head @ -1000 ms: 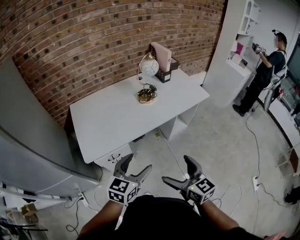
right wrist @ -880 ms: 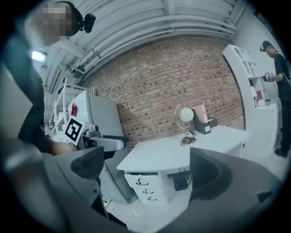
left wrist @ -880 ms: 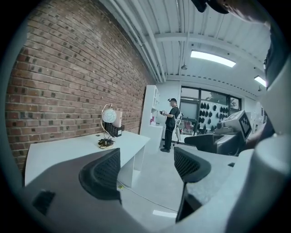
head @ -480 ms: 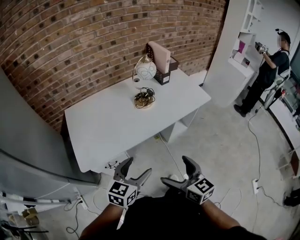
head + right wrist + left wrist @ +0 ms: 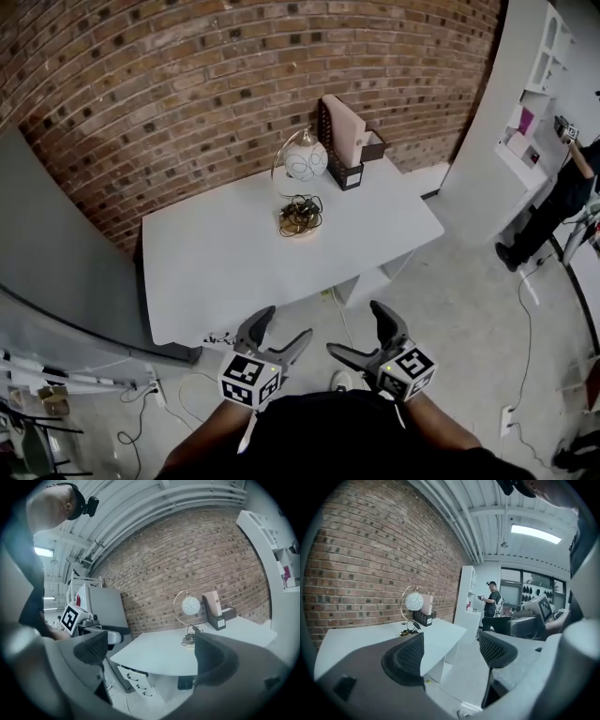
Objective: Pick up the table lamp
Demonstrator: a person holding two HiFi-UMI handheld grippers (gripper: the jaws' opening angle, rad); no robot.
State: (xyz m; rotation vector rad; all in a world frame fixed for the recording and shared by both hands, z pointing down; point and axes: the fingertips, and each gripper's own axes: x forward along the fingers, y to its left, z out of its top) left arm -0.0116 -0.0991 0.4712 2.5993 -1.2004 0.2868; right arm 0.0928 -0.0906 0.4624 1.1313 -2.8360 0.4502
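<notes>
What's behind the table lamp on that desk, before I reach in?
Behind the table lamp, slightly to its right, stands a dark file holder with a pale folder in it, in front of the brick wall. The holder's other contents cannot be seen.

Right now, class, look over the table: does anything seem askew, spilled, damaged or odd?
Only one thing: a dark cord lies bunched on the base of the lamp, mid table, not run out. The lamp stands upright; nothing is spilled or visibly broken.

left claw (image 5: 282,325): grey | right claw (image 5: 353,330): grey | pads (image 5: 405,659): black, ribbed | cubes (image 5: 249,380): black-white markers | top (image 5: 328,441): black
</notes>
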